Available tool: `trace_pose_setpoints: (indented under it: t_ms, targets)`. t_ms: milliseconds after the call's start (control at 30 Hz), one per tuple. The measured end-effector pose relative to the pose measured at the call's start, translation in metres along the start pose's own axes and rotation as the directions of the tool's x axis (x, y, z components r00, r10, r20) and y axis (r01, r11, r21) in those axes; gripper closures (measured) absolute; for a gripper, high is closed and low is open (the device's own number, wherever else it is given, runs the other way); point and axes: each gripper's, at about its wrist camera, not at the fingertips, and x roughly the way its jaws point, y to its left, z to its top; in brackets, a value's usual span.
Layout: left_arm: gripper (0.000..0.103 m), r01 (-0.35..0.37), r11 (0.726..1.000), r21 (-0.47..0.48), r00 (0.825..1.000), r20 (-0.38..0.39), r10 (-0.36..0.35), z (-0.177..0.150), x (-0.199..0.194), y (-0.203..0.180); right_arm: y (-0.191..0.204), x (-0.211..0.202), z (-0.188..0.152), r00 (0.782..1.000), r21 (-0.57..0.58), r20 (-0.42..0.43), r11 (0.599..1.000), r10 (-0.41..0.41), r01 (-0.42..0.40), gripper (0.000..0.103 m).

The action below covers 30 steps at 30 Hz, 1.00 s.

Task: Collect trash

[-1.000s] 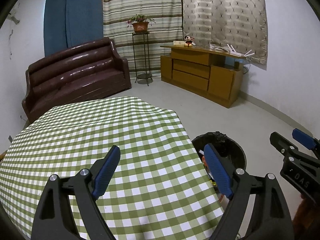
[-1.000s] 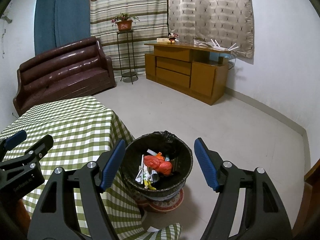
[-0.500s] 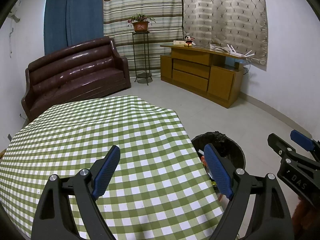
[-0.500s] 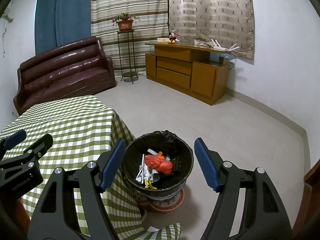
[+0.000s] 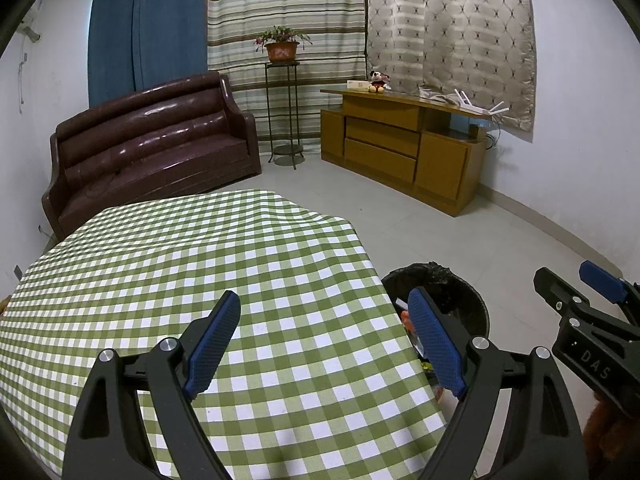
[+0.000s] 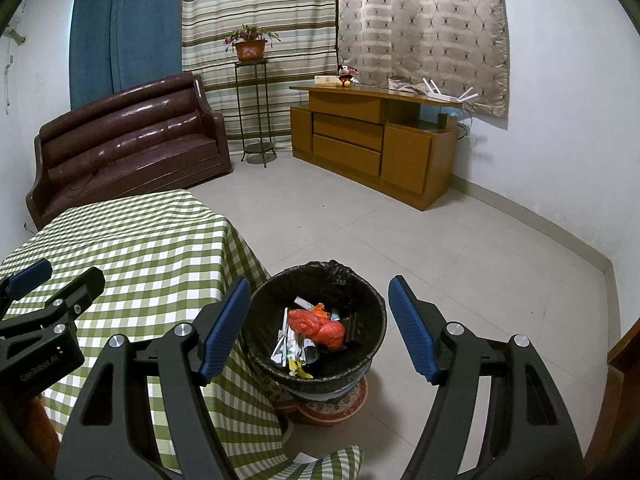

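left gripper (image 5: 324,336): fingers apart, nothing between them, hovering over the near right part of the desk
right gripper (image 6: 318,328): fingers apart, empty, poised above the trash bin
desk (image 5: 168,280): green-and-white checked cloth, bare top – cloth hangs over the edge toward the bin
trash bin (image 6: 352,280): round, black liner, upright, mouth facing up; on the floor just beside the desk's right edge, standing on a patterned base
trash (image 6: 318,328): inside the bin – red-orange crumpled bag in the middle, white paper strips lying left of it, long axes running roughly near-to-far
floor (image 6: 460,248): pale tiles
sofa (image 5: 152,152): dark brown, against the far left wall
plant stand (image 5: 284,112): thin metal, potted plant on top
cabinet (image 5: 400,148): wooden, far right, small plush toy on it
change: nothing differs from a second ago, both grippers unmoved
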Motion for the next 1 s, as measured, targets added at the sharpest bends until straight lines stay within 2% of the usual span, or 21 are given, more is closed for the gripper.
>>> trace_pose_setpoints:
  t_ms: [1000]
  targets:
    - [0.02,0.003,1.0,-0.004,1.0,-0.003,-0.003,-0.001,-0.0019,-0.0026,0.001,-0.0008,-0.0011,1.0,0.0,-0.001,1.0,0.0,0.0,0.033]
